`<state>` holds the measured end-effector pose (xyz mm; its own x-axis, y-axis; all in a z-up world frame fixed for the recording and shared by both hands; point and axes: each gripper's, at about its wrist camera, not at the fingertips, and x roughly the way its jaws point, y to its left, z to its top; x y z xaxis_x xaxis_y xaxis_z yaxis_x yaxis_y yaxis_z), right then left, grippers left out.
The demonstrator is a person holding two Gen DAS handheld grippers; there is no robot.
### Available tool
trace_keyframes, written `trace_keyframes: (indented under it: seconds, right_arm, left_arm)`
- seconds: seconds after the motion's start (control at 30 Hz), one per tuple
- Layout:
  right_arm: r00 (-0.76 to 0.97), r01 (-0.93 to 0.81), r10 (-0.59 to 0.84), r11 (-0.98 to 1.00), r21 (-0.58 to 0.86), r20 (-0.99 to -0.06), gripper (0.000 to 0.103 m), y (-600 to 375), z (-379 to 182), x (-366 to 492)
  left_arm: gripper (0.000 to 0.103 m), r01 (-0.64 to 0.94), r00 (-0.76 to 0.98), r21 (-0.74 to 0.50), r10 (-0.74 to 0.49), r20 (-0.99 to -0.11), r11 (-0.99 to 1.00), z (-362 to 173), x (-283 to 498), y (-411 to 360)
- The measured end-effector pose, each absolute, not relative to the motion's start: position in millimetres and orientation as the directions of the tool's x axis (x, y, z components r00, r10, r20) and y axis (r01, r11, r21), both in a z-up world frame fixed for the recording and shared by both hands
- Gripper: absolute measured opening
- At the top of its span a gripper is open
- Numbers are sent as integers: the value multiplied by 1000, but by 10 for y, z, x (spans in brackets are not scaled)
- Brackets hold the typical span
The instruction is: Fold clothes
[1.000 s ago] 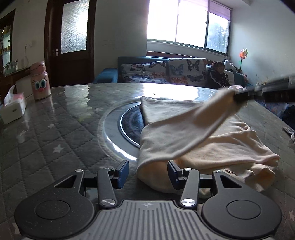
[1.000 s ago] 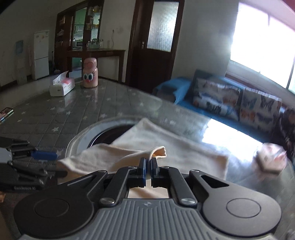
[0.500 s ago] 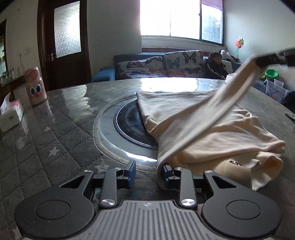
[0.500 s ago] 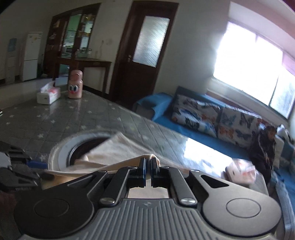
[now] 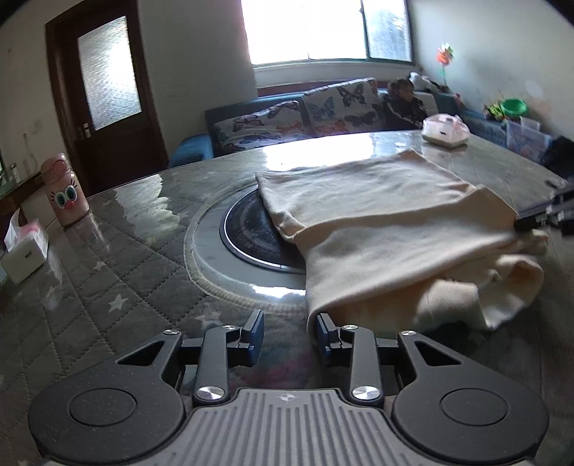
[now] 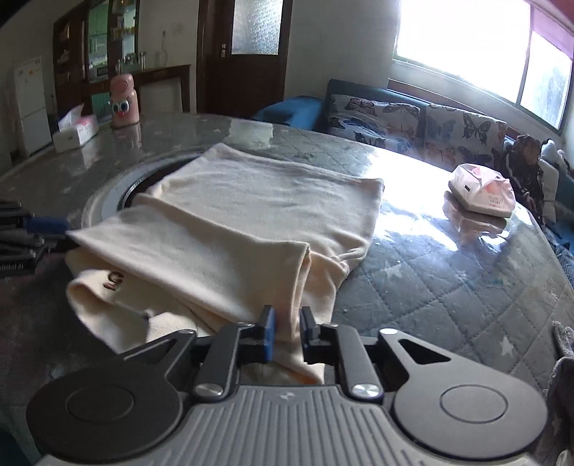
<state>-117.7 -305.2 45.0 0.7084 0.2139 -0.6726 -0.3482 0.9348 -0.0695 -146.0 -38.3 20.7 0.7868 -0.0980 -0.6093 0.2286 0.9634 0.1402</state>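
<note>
The cream, soft knit garment (image 6: 251, 222) lies partly folded on the grey quilted star-print table (image 5: 89, 279), over its round glass inset. The right tool (image 6: 288, 331) has just been opening, its jaws slightly apart with a sleeve fold loose between them; the left tool (image 5: 288, 335) stands spread and empty just beside the near corner. Limp and light, it is best pinched at corners or hems. A pink cartoon bottle (image 5: 64, 190) and white tissue box (image 5: 23, 251) stand well apart.

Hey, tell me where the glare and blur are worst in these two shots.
Left wrist view: the window is blown out white, with glare on the table behind the cream garment; edges curve from fisheye, and the far right looks smeared. Right wrist view: the window again overexposed, a bright glare patch on the table; the left edge is blurred.
</note>
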Motion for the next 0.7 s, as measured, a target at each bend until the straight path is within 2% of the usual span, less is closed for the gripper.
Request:
trace_keyframes:
  seconds: [0.2,0.33,0.5,0.7]
  right_arm:
    - [753,-339,225,938,-72,-618,15,-3116,619,-1099]
    - [762,-378,267,923,-69,-590,15,-2966,634,-949]
    - [745,-397,281,916,-63,-604,15,-2816,494,-756]
    - [734,-377,262,925,-54,-627,15,-2851,366,-683]
  left_arm:
    - [35,234,778,111,-118,-617,966,398,-1514,-192]
    - [33,240,797,70,-155,-584,968,605,-1415,-189]
    - [33,301,793,-20,-261,-551,954,690,-1105,-402]
    - [32,360,750,-66,-330,-572,931,485,-710,-737]
